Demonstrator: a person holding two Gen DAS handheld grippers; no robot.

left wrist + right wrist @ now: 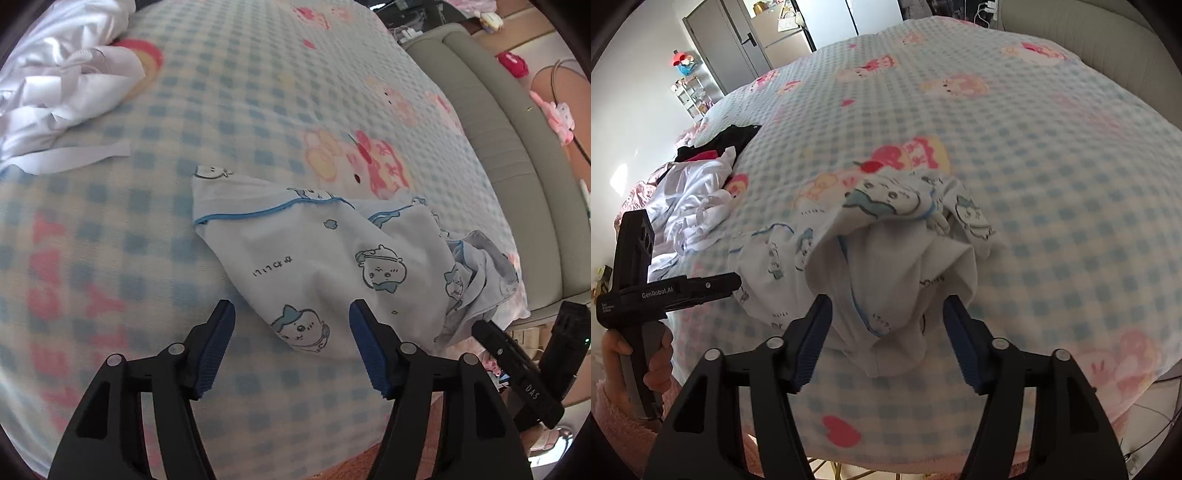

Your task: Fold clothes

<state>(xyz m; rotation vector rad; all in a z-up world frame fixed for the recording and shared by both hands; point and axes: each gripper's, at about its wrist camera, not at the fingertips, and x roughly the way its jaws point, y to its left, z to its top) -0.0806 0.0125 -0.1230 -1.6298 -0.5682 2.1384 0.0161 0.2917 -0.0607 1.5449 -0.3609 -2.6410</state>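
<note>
Spread wide and empty, the left gripper (291,319) hovers over the near edge of the pale cartoon-print garment (325,258), which lies flat on the checked blanket (221,92); closing here could pinch blanket along with cloth. From the right wrist, the right gripper (886,314) also stands open, and the garment's (894,266) bunched, rumpled end sits between its fingers, unpinched. Grabbing that heap risks catching several layers, so any fold would likely come out crooked.
</note>
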